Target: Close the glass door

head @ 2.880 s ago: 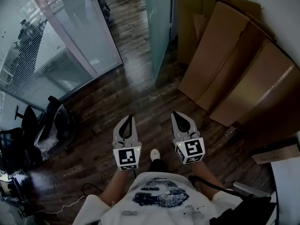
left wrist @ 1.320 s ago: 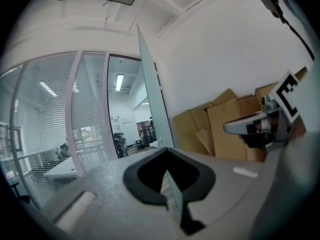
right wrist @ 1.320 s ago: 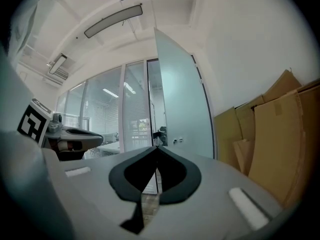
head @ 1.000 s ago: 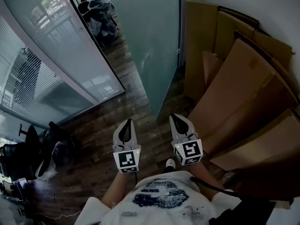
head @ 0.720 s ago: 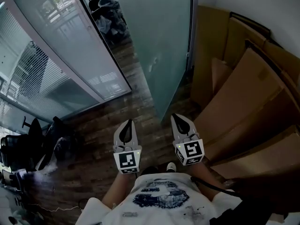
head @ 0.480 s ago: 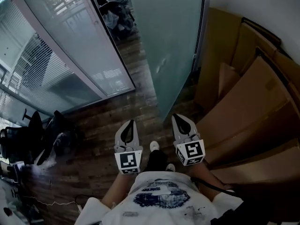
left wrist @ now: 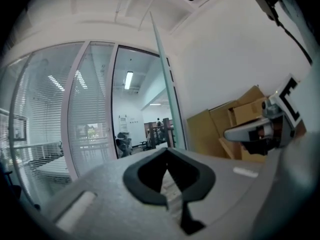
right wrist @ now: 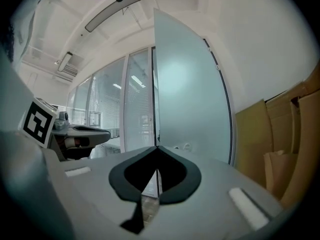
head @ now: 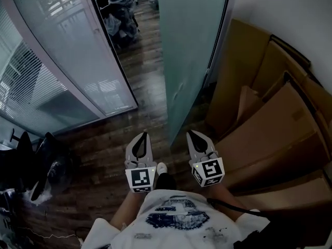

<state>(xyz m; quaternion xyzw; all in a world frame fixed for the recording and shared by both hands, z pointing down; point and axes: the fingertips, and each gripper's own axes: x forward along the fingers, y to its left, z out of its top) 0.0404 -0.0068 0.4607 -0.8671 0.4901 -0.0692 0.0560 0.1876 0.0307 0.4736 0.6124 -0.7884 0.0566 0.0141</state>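
Both tools are held out level in front of the person, side by side and a little apart, over the dark brown wooden plank floor [head: 148,87]. The left tool [head: 143,134] has its grey jaws closed tip to tip with nothing between them, as its own view shows [left wrist: 167,149]. The right tool [head: 190,133] is the same, its jaws pinched together and empty [right wrist: 157,147]. The tall frosted pale-green glass door [head: 192,51] stands open just ahead, swung in towards the white wall at the right. Its free edge rises straight beyond the right tool's tips in the right gripper view [right wrist: 190,99] and shows as a thin slanted line in the left gripper view [left wrist: 162,84]. Neither tool touches it. Behind the door, large flat brown cardboard sheets [head: 270,118] lean against the wall. To the left runs a fixed glass partition with white blinds behind it [head: 62,61], and between partition and door the doorway gives onto a further room. At the bottom of the head view are the person's white printed shirt [head: 176,217] and a white shoe [head: 161,167].
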